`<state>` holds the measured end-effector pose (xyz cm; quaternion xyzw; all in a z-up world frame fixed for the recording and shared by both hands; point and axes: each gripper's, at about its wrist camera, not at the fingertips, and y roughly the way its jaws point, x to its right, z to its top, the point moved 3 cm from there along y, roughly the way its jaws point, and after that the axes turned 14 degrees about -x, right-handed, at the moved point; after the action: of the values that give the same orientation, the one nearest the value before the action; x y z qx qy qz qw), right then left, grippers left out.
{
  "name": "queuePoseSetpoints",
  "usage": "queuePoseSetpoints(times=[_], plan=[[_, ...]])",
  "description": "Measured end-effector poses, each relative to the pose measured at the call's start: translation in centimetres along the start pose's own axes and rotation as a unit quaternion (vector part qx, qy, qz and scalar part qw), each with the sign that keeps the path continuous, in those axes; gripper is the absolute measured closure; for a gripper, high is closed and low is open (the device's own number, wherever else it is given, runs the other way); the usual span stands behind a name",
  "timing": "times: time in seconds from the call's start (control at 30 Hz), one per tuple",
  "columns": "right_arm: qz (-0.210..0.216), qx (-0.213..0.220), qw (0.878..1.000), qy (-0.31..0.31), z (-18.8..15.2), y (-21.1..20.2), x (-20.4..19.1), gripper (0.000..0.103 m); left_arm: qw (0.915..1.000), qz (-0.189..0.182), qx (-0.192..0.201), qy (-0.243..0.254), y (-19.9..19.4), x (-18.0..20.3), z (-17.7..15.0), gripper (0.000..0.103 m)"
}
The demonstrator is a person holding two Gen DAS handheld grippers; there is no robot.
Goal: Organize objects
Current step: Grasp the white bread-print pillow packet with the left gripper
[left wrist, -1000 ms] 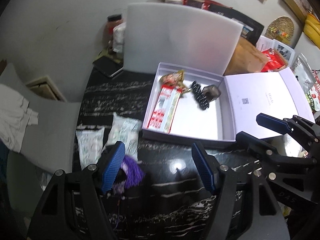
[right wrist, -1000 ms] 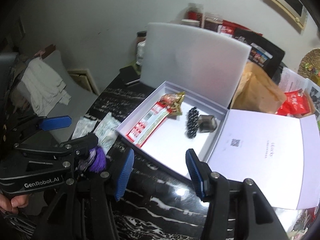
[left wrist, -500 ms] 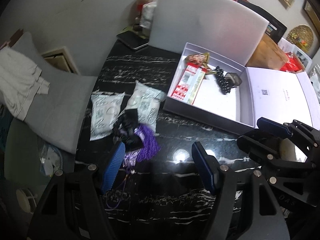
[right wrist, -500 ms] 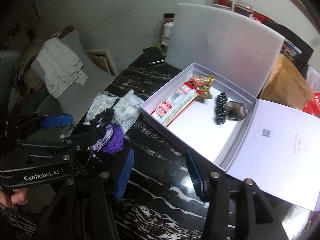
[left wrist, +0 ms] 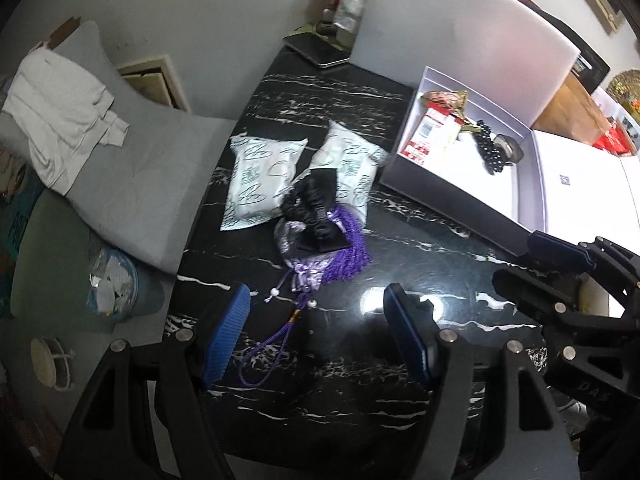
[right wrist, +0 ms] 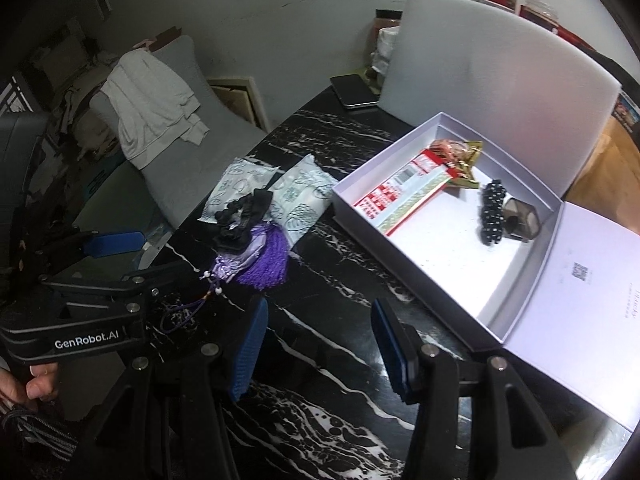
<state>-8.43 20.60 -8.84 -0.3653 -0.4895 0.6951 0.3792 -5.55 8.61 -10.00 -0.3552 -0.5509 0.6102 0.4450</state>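
A purple tassel pouch (left wrist: 320,258) (right wrist: 256,266) with a looped cord lies on the black marble table (left wrist: 360,380), and a black hair tie (left wrist: 314,206) (right wrist: 240,220) rests on top of it. Two white packets (left wrist: 260,178) (left wrist: 354,160) lie just behind. At the right stands an open white box (left wrist: 472,184) (right wrist: 440,256) holding a red-and-white packet (right wrist: 400,196), a black bead bracelet (right wrist: 492,216) and a small dark case (right wrist: 520,218). My left gripper (left wrist: 316,334) (right wrist: 136,260) hangs open just short of the pouch. My right gripper (right wrist: 320,346) (left wrist: 536,268) is open over bare table.
The box lid (right wrist: 592,292) lies flat on the right. A white foam board (left wrist: 460,28) stands behind the box, with a phone (left wrist: 316,50) and jars beside it. A grey chair with a white cloth (left wrist: 60,120) flanks the table's left edge. A hand (right wrist: 36,384) holds the left gripper's handle.
Both grippers have come down and turned towards the table's left side. The pouch, earlier under my left finger, now lies ahead of the fingertips. Jaw openings are unchanged.
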Motion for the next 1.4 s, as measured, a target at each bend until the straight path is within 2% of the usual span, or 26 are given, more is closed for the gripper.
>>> queuePoseSetpoints(times=[0.27, 0.5, 0.8, 1.0, 1.07, 1.33, 1.4], plan=[[0.017, -0.011, 1.0, -0.008, 1.5, 1.7, -1.3, 0.049, 0.9999, 0.0, 0.001, -0.017, 0.7, -2.5, 0.6, 0.035], [0.014, -0.014, 1.0, -0.023, 3.3, 2.3, -2.9, 0.049, 0.9996, -0.005, -0.002, -0.027, 1.7, -4.8, 2.8, 0.035], [0.041, -0.031, 0.999, -0.017, 5.7, 4.5, -4.5, 0.049, 0.9992, -0.006, -0.012, -0.038, 3.3, -8.3, 5.9, 0.035], [0.063, -0.042, 0.997, -0.021, 7.3, 6.0, -5.4, 0.049, 0.9986, -0.031, -0.024, -0.036, 4.9, -9.8, 8.0, 0.035], [0.078, -0.045, 0.996, -0.025, 7.8, 6.5, -5.7, 0.049, 0.9987, -0.032, -0.023, -0.032, 5.3, -10.1, 8.7, 0.035], [0.092, -0.067, 0.993, -0.021, 9.6, 9.1, -6.2, 0.049, 0.9987, -0.037, -0.035, 0.006, 7.4, -10.0, 11.6, 0.035], [0.098, -0.075, 0.992, -0.016, 9.7, 9.8, -6.2, 0.049, 0.9981, -0.044, -0.042, 0.012, 8.1, -9.8, 12.1, 0.032]])
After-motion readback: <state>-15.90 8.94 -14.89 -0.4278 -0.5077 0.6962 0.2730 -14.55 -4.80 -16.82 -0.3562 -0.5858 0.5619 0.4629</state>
